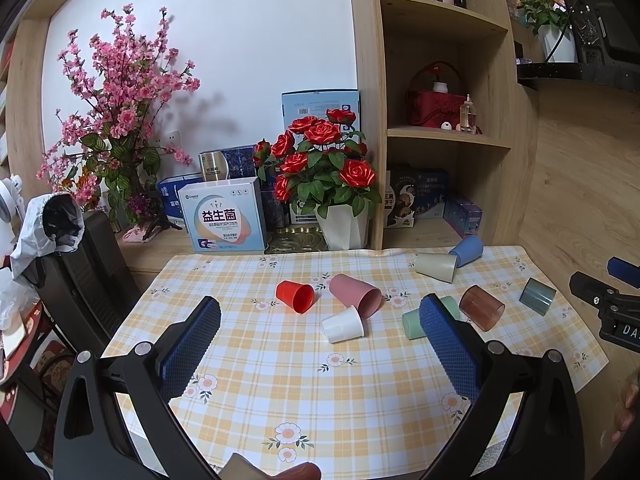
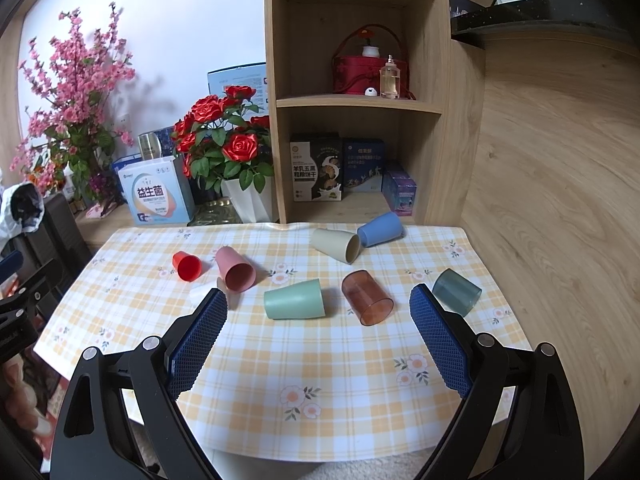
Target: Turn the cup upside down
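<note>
Several cups lie on their sides on the checked tablecloth [image 1: 280, 392]: a red cup [image 1: 295, 296], a pink cup [image 1: 356, 294], a white cup [image 1: 343, 325], a green cup [image 2: 295, 299], a clear brown cup [image 2: 367, 297], a smoky grey cup [image 2: 457, 291], a beige cup [image 2: 336, 244] and a blue cup [image 2: 380, 229]. My left gripper [image 1: 320, 344] is open and empty, above the near part of the table, short of the white cup. My right gripper [image 2: 320, 328] is open and empty, short of the green and brown cups.
A pot of red roses [image 1: 328, 184], boxes [image 1: 224, 216] and pink blossoms [image 1: 116, 120] stand behind the table. A wooden shelf unit [image 2: 360, 100] rises at the back right. A wood wall [image 2: 560, 200] borders the table's right side. A black chair [image 1: 80, 272] stands left.
</note>
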{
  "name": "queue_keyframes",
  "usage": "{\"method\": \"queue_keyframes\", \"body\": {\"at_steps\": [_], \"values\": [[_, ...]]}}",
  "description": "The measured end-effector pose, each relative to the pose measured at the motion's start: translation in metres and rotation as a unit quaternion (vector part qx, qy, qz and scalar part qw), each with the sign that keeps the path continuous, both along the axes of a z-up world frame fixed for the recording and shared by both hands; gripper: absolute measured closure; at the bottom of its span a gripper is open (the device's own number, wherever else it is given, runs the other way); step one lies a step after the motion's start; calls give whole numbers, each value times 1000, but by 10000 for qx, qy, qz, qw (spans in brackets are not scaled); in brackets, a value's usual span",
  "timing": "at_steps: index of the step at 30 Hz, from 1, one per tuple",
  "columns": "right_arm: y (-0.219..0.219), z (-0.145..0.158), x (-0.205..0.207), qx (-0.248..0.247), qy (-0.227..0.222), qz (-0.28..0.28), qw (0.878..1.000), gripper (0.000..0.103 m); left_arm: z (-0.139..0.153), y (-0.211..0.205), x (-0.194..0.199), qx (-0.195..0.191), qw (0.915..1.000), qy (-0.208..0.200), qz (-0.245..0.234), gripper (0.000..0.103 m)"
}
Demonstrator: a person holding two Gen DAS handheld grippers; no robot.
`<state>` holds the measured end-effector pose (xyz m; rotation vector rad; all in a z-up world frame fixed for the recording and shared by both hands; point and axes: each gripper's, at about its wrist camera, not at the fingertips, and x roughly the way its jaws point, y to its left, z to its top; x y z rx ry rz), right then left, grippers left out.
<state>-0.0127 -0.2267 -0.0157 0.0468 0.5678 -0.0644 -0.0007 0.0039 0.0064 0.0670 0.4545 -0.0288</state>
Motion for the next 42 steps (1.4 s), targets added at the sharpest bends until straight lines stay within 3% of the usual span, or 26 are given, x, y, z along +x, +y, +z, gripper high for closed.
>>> {"method": "queue_keyframes", "body": {"at_steps": [42], "values": [[-1, -1, -1, 7, 9, -18, 10000, 13, -5, 2, 0, -16, 10000, 16, -15, 6]]}}
